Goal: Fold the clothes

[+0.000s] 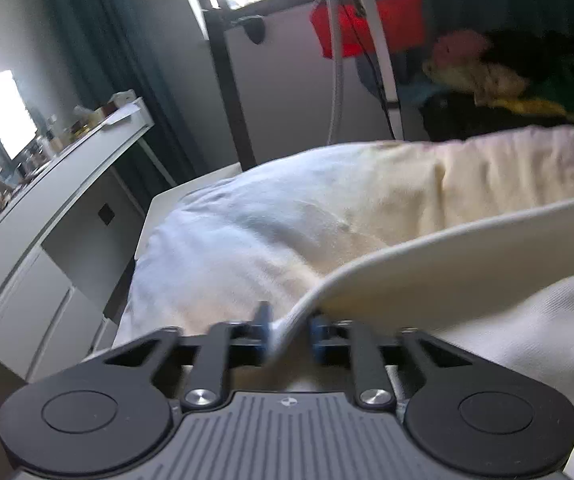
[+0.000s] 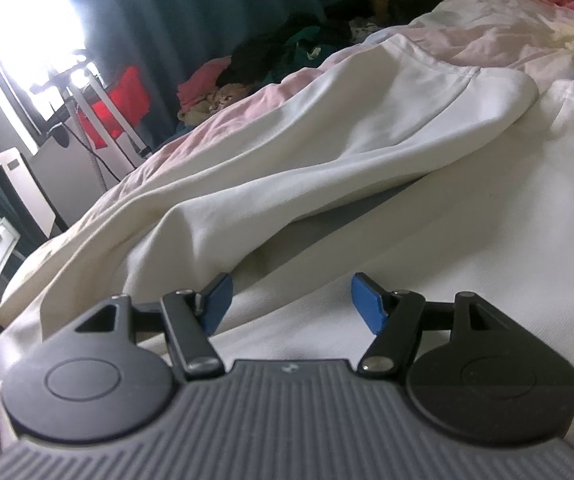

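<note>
A white garment [image 2: 367, 128] lies spread on the bed, with one part folded over the rest. In the left wrist view my left gripper [image 1: 290, 334] is shut on an edge of the white garment [image 1: 427, 256] and holds that edge lifted off the bed. In the right wrist view my right gripper [image 2: 291, 304] is open and empty, low over the flat part of the garment, with its blue pads [image 2: 367, 304] wide apart.
The bed has a pale sheet [image 1: 247, 220]. A white desk [image 1: 67, 168] with small items stands to the left of the bed. A pile of mixed clothes [image 2: 247, 76] lies at the far side. A red object [image 1: 367, 20] and a stand [image 2: 95, 112] are by the window.
</note>
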